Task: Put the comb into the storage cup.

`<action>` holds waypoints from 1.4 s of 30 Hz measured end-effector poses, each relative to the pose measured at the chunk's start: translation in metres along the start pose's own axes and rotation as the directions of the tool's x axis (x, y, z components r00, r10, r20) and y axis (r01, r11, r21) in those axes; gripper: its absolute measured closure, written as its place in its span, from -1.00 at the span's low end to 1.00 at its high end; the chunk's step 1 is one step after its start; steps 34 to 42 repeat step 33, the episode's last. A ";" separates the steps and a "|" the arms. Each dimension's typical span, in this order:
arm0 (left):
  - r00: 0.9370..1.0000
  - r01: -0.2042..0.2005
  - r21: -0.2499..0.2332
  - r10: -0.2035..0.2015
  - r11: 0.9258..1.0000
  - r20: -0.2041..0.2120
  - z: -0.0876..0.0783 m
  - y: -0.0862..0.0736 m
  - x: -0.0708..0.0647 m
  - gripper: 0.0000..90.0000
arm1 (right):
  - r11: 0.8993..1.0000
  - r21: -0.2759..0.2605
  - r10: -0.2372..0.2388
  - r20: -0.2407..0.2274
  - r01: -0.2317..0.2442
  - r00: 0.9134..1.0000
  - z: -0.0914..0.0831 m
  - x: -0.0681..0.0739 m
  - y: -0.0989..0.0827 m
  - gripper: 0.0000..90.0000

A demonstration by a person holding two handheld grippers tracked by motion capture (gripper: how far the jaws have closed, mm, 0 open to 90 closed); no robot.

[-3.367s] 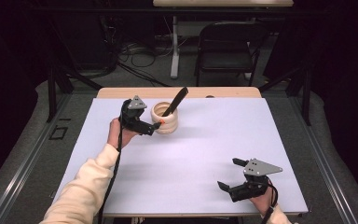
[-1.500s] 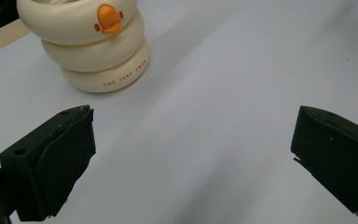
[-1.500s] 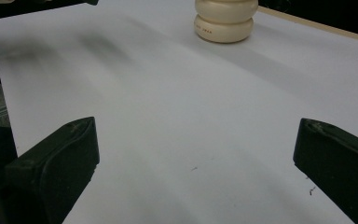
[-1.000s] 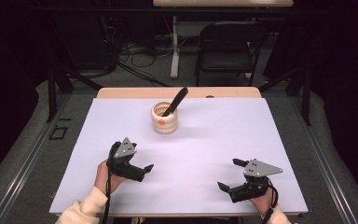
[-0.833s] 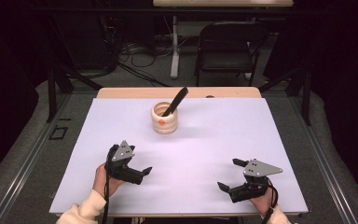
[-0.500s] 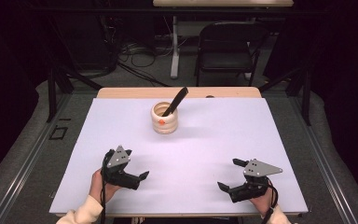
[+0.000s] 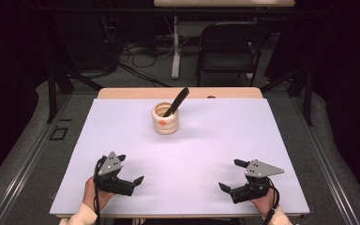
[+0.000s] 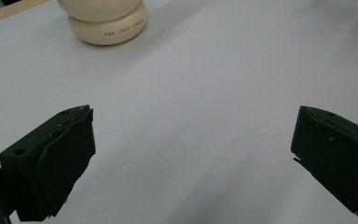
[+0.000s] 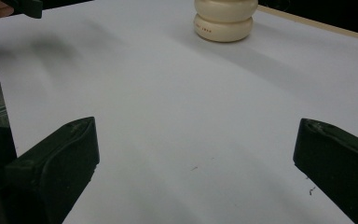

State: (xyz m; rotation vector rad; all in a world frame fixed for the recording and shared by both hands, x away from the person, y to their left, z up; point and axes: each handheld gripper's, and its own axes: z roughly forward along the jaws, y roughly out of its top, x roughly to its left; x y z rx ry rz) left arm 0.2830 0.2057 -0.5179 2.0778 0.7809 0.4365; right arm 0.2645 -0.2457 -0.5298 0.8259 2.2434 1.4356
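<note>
The left gripper (image 7: 130, 170) and right gripper (image 7: 230, 176) are sitting at the near edge of the table (image 7: 243, 136), jaws spread wide and holding nothing, while the cream pot (image 7: 165, 119) is standing far off at centre with a black tool (image 7: 176, 101) leaning inside

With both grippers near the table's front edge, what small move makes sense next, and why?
Probably none beyond holding at rest: the left gripper and right gripper are open and empty, far from the cream ribbed ceramic pot, where the black utensil already leans.
</note>
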 end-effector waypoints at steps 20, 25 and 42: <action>1.000 0.014 -0.014 -0.014 1.000 -0.019 -0.017 -0.018 -0.004 -1.00 | 1.000 -0.001 0.001 0.002 -0.001 1.000 0.000 0.000 0.000 -1.00; 0.999 0.021 -0.013 -0.022 1.000 -0.023 -0.020 -0.020 -0.004 -1.00 | 1.000 0.002 -0.003 0.001 0.003 1.000 0.000 0.000 0.000 -1.00; 1.000 0.017 -0.003 -0.017 1.000 -0.004 -0.016 -0.021 -0.004 -1.00 | 1.000 0.001 -0.008 -0.003 0.008 1.000 0.000 0.002 0.000 -1.00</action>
